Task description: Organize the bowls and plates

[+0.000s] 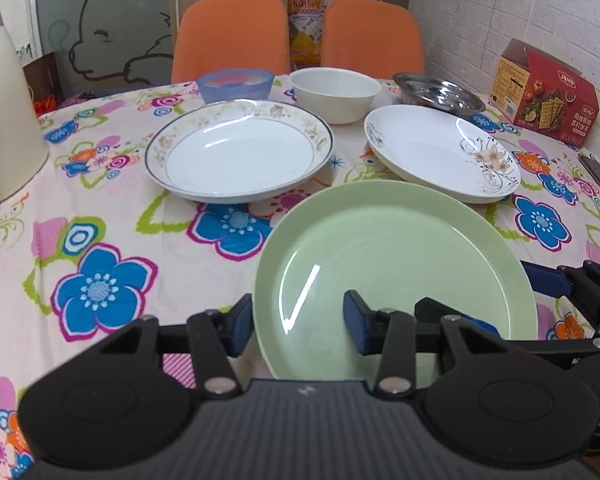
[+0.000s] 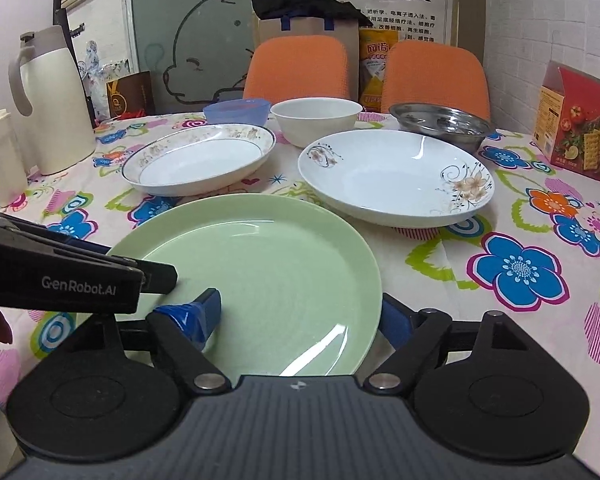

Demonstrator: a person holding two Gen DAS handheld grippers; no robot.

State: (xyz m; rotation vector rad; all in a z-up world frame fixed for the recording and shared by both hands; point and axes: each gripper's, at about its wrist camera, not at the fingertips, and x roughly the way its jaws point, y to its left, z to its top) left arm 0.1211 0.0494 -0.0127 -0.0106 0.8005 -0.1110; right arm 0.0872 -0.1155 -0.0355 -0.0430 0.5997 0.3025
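The green plate lies on the flowered worktop nearest the cameras, with both grippers at its near rim. The left gripper straddles the left rim: one blue pad sits outside the edge, the other over the plate's well, jaws parted and not visibly pressing. The right gripper straddles the right rim the same way (its outer pad is half hidden behind the edge), jaws apart as well. Behind the plate stand two more: a gold-rimmed plate to the left and a flower-painted plate to the right, the latter just beside the green rim. Further back sit a blue bowl, a white bowl and a steel dish, all in a row. A cream jug stands at the far left, a red cracker box at the far right, and two orange chairs beyond the worktop.
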